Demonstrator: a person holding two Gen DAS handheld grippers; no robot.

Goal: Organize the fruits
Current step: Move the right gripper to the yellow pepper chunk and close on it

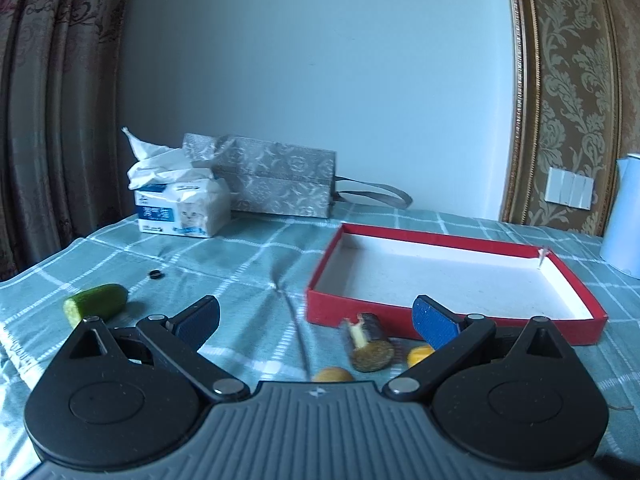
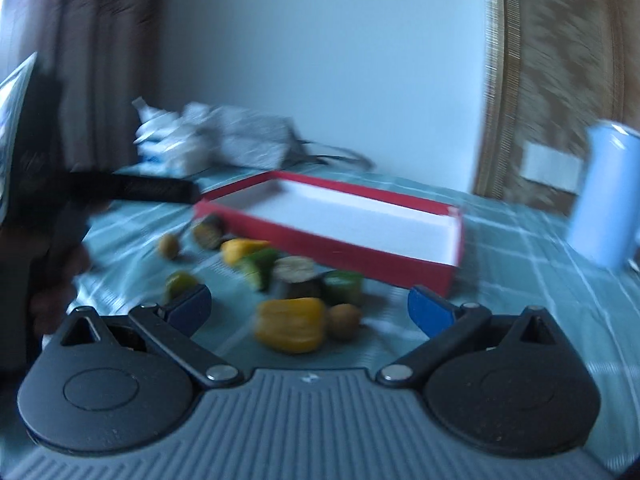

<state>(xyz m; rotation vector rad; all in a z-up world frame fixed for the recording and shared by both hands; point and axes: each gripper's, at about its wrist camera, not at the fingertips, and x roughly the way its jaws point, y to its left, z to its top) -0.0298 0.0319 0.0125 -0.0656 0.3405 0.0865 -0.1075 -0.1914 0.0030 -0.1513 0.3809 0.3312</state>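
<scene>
An empty red box [image 1: 452,276] with a white inside lies on the checked cloth. My left gripper [image 1: 316,320] is open just before the box's near wall, with a dark cut piece [image 1: 370,344] between its fingers' line and two small yellow-orange fruits [image 1: 332,374] close under it. A green cucumber piece [image 1: 96,302] lies to the left. In the blurred right wrist view, my right gripper [image 2: 310,306] is open over a heap of fruit pieces: a big yellow piece [image 2: 290,324], a brown round one [image 2: 344,320], green pieces [image 2: 342,286]. The red box [image 2: 352,232] lies just behind them.
A tissue pack [image 1: 180,204] and a grey patterned bag [image 1: 276,178] stand at the back by the wall. A white kettle [image 1: 624,216] stands at the right. A small black ring [image 1: 156,275] lies on the cloth. A dark shape, the other gripper [image 2: 132,190], reaches in from the left.
</scene>
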